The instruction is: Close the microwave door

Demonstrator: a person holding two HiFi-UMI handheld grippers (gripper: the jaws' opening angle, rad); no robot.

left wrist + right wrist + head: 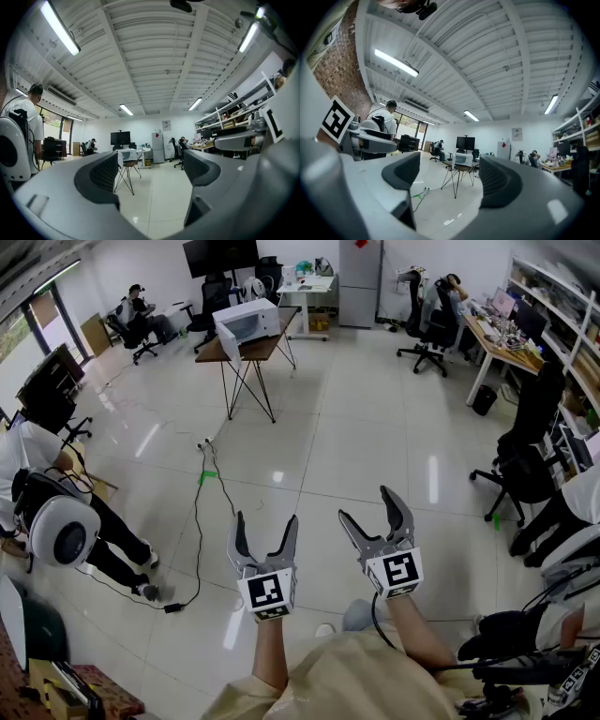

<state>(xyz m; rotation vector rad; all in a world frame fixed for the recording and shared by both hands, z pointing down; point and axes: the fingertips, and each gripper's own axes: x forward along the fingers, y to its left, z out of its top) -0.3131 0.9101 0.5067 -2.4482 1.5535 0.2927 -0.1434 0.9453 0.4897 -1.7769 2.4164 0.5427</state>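
The person holds both grippers out in front, side by side over the pale tiled floor [375, 427] and tipped slightly upward. The left gripper [266, 521] has its jaws well apart with nothing between them; its own view shows only floor and the far end of the room in the gap. The right gripper [367, 505] stands just beside it, jaws likewise spread wide and empty.

The microwave [248, 320] is well away from both, at the far side of the room. It is a white box sitting on a small brown table [267, 348] with thin black legs. Its door [227, 341] seems to hang open toward the left of the box, though at this range I can't be sure. Both gripper views have the microwave in the distance, showing between their jaws.

A black cable [211, 493] trails across the floor between the table and the grippers. To the left stands a person [37, 465] in a white shirt with a round white unit at the back. A black chair [525, 465] sits at the right beside a long desk.
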